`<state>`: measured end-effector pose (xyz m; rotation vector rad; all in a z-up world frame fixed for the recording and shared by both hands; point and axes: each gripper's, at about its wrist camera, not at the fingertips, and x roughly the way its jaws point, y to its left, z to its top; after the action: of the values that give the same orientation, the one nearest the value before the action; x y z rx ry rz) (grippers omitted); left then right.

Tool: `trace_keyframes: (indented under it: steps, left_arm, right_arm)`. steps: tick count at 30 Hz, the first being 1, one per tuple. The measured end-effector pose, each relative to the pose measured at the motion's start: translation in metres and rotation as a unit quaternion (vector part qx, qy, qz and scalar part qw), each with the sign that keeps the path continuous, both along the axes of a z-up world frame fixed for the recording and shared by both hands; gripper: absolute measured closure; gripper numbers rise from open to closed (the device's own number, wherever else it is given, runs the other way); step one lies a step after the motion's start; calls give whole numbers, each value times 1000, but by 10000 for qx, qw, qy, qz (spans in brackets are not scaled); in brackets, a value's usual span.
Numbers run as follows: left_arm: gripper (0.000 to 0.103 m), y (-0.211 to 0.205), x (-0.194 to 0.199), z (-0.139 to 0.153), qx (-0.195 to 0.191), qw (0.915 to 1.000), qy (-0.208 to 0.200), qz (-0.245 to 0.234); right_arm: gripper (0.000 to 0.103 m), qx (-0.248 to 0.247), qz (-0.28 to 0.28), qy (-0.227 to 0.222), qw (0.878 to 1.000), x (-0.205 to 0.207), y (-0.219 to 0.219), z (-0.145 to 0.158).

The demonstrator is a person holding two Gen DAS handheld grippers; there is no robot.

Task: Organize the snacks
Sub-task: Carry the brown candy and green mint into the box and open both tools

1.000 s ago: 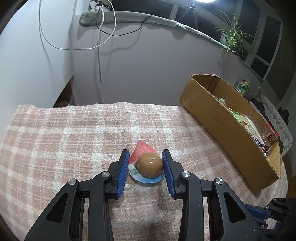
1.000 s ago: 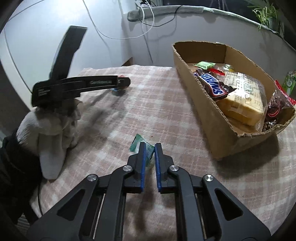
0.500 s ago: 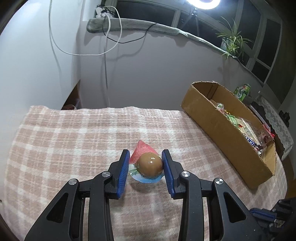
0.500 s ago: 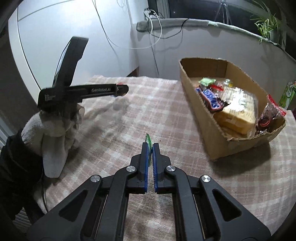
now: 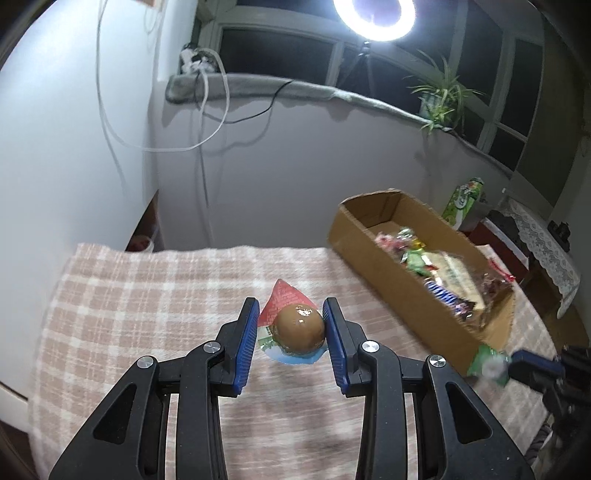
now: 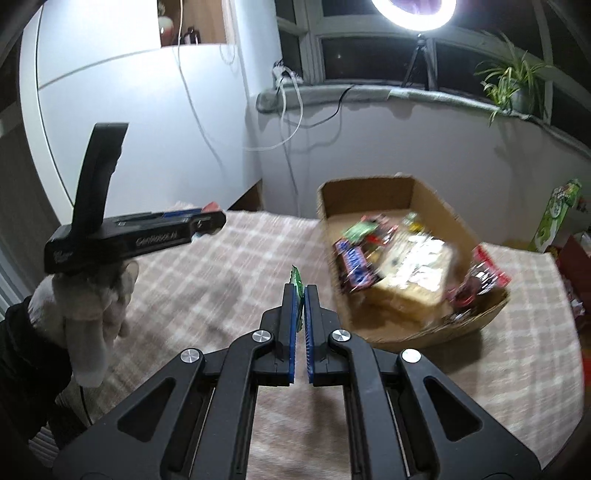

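Note:
My left gripper (image 5: 290, 325) is shut on a packaged brown egg (image 5: 300, 325) in a red, white and blue wrapper, held above the plaid cloth (image 5: 147, 295). My right gripper (image 6: 300, 295) is shut on a small green snack packet (image 6: 296, 282), lifted off the table; that packet also shows in the left wrist view (image 5: 487, 363). The cardboard box (image 6: 406, 192) holds several snacks, among them a Snickers bar (image 6: 352, 262). It lies ahead and right of both grippers and shows in the left wrist view (image 5: 369, 236). The left gripper shows in the right wrist view (image 6: 207, 221), held by a gloved hand.
The table with the plaid cloth (image 6: 221, 280) stands against a white wall. A green carton (image 6: 557, 210) stands past the box. Cables (image 5: 207, 122) hang down the wall. A ring light (image 5: 373, 18) and a plant (image 5: 439, 99) are at the window ledge.
Both grippers have risen with their snacks. The right gripper closed fully on the green packet and lifted it off the cloth, moving toward the box.

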<state>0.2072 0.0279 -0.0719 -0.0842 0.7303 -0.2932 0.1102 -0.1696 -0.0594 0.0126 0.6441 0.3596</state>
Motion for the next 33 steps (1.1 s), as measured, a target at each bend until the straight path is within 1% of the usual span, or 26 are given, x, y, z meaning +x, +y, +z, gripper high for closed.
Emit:
trace_keyframes:
  steps: [7, 13, 18, 26, 32, 33]
  left_arm:
    - [69, -37, -5, 23, 73, 9994, -224, -270]
    - [69, -70, -2, 30, 108, 9984, -294, -464]
    - [69, -97, 6, 28, 111, 9976, -264, -628]
    - [69, -137, 17, 20, 130, 9959, -155, -887]
    - [69, -152, 20, 17, 177, 9948, -122, -994]
    - [69, -154, 20, 17, 181, 9947, -122, -1005]
  right_arm:
    - [99, -61, -189, -279, 9994, 8, -30, 21]
    - [99, -86, -341, -354, 9988, 26, -56, 28]
    - [99, -56, -426, -257, 9987, 46, -73, 22]
    - [99, 24, -503, -140, 9986, 62, -90, 12]
    - [99, 22, -522, -75, 9986, 67, -94, 8]
    - [95, 22, -542, -79, 9985, 67, -94, 8]
